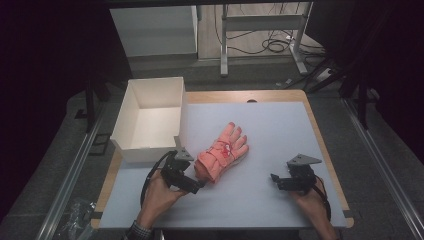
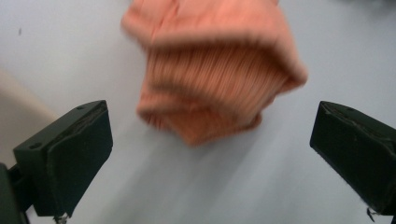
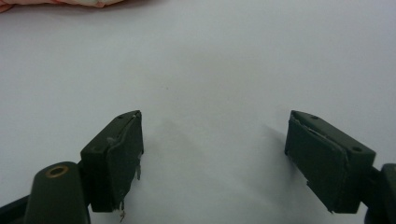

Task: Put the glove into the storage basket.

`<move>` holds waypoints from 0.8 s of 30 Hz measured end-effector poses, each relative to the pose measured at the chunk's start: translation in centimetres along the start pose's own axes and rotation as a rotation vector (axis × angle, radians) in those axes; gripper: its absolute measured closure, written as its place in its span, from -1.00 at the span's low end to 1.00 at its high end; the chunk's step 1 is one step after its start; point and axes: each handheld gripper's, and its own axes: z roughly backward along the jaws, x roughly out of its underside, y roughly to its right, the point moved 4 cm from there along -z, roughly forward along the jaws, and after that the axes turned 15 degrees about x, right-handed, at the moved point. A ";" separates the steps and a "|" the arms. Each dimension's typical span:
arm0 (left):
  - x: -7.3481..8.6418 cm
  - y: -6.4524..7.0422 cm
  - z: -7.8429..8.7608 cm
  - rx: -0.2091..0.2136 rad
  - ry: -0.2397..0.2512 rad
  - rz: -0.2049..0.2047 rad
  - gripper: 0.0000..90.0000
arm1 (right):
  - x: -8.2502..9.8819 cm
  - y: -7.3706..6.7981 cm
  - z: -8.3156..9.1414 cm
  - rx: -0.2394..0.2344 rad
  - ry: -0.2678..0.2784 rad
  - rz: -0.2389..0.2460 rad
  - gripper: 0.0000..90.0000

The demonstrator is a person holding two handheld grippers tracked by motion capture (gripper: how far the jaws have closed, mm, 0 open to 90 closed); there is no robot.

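The pink glove [image 1: 222,152] lies flat on the pale mat [image 1: 270,195], near the middle and a little to my left, its fingers pointing away from me and its ribbed cuff toward my left hand. There is bare mat all around it on the right and in front, and the mat's near edge is well apart from it. On its left the room is tighter: the white box [image 1: 131,117] stands just beside it at the mat's far left corner.

My left gripper [image 1: 196,184] sits right at the cuff with its jaws spread wide; in the left gripper view the cuff [image 2: 210,88] lies between and beyond them, untouched by either pad. My right gripper [image 1: 276,181] rests well apart from the glove over bare mat, jaws released wide, nothing between them.

The box is open-topped and I see nothing inside it.
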 end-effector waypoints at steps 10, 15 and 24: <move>-4.9 0.0 -0.9 0.011 -0.025 -0.039 -1.00 | 0.0 0.0 0.0 0.000 0.000 -0.002 -0.57; -6.1 -0.8 -2.6 0.000 -0.055 -0.040 -1.00 | 0.0 0.0 0.0 0.001 0.002 0.001 -0.57; -5.4 -2.0 -6.1 -0.026 -0.121 -0.037 -1.00 | 0.0 0.0 0.0 0.002 0.003 0.000 -0.57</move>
